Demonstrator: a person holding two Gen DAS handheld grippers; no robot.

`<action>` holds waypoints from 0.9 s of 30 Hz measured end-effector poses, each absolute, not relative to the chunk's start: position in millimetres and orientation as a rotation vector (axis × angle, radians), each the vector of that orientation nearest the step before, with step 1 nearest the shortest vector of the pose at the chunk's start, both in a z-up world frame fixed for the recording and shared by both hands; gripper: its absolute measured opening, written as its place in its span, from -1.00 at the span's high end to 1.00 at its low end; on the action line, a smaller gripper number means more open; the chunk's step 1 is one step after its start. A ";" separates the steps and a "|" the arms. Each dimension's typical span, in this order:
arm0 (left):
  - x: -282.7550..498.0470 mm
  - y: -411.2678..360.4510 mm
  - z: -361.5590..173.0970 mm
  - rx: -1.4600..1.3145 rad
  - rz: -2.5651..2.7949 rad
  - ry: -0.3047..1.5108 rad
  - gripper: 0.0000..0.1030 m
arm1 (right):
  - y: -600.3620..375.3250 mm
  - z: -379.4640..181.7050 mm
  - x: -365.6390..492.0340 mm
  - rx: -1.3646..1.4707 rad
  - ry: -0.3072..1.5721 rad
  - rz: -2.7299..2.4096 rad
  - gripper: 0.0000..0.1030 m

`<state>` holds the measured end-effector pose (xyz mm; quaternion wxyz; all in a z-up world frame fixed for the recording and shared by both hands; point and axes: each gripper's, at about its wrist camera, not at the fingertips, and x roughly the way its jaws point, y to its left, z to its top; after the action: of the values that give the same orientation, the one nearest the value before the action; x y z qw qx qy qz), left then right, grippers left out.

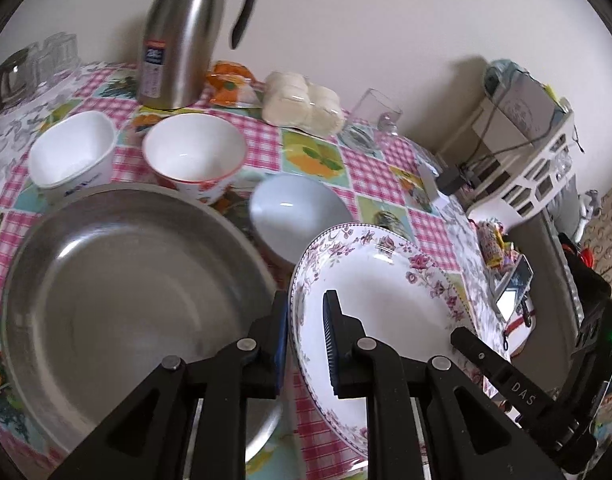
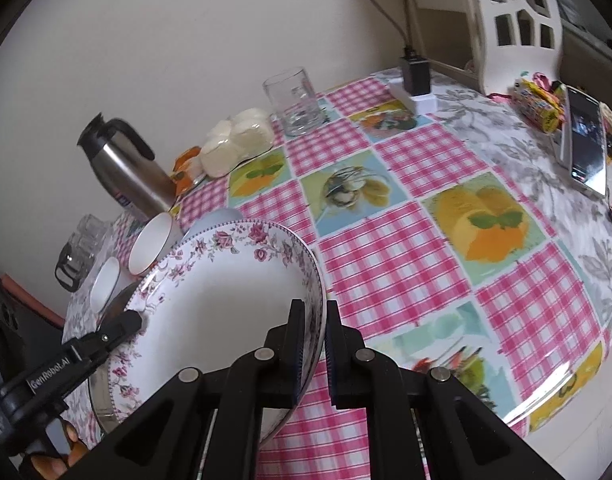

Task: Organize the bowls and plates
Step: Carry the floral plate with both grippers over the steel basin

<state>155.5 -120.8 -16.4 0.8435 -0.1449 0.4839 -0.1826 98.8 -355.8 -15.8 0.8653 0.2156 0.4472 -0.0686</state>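
A: Nearest first, what do the 2 claws have?

B: The left claw point(image 1: 306, 344) is clamped on the near-left rim of the floral plate point(image 1: 385, 292), 1 ribbed pad inside, 1 outside. The right claw point(image 2: 314, 344) is pinched tight on the opposite rim. The plate is oval, glossy white ceramic with pink roses round its border, and it is tilted above the counter point(image 2: 405, 248).

A: Beside it?

B: Just left, a big round steel basin point(image 1: 126, 280), dull brushed metal, sitting on the checked oilcloth.

A: And the bowls?

B: 3 behind the basin: a squarish white bowl point(image 1: 72, 152), a round white bowl with a red rim point(image 1: 194, 148), and a smooth pale blue bowl point(image 1: 298, 208) right behind the plate's far edge.

A: Farther back?

B: A steel thermos jug point(image 1: 178, 40) with a black handle, a plastic-wrapped pack of pale round cakes point(image 1: 302, 104), and a clear glass mug point(image 2: 294, 100) near the wall. A phone point(image 2: 585, 148) lies flat far right.
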 end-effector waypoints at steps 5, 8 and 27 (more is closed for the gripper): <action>160.0 -93.2 -14.6 -0.340 -0.357 1.023 0.70 | -330.8 -16.1 108.0 0.429 0.949 -0.125 0.81; 162.7 -72.1 -13.8 -0.369 -0.336 1.019 0.70 | -312.7 -15.8 114.8 0.417 0.953 -0.106 0.81; 163.5 35.4 -18.4 -0.525 -0.198 0.987 0.66 | -212.1 -17.1 143.2 0.354 0.969 0.030 0.80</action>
<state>163.5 35.4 -18.4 0.8431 -0.2488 0.4674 -0.0939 143.2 -212.1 -17.1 0.8697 0.1690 0.4635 0.0145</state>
